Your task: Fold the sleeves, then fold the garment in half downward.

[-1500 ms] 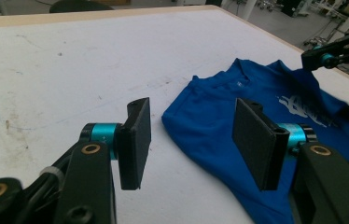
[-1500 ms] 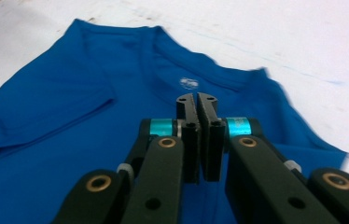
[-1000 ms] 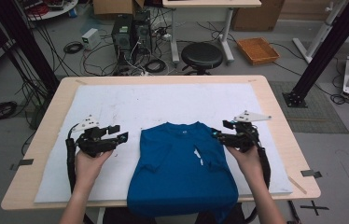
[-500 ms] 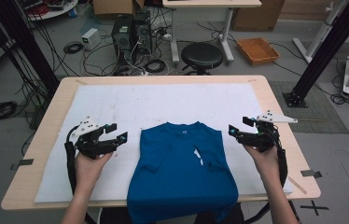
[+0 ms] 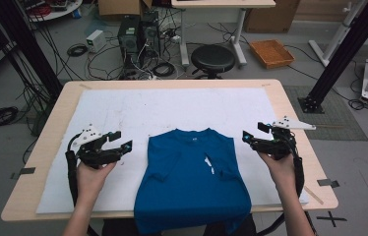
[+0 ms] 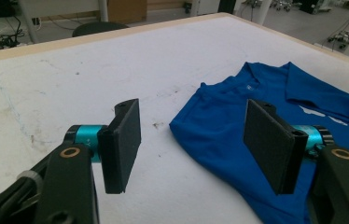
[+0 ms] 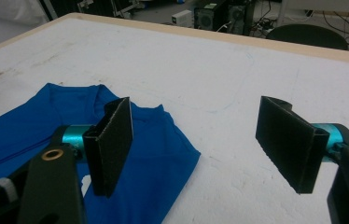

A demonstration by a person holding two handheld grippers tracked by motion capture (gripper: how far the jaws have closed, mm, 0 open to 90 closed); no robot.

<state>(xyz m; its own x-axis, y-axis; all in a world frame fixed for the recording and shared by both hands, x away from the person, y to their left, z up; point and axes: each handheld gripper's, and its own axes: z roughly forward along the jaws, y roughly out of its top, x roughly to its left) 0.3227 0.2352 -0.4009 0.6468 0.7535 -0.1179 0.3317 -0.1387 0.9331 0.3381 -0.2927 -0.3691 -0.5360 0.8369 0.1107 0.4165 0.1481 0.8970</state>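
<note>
From my high view, the blue shirt [image 5: 194,182] lies flat at the near middle of the worktop [image 5: 172,84], on the white mat [image 5: 182,110], collar away from me, both sleeves folded in, hem hanging over the near edge. It has not shifted since a second ago. My left hand-held gripper [image 5: 122,140] hovers just left of the shirt, jaws wide with nothing between them; they have just been opening, and it sits about where it was. My right hand-held gripper [image 5: 253,133] was at the shirt's right shoulder a second ago; now it has drawn off to the right, clear of the cloth, jaws wide and empty after opening too. Past the worktop stands a black stool [image 5: 213,58].
</note>
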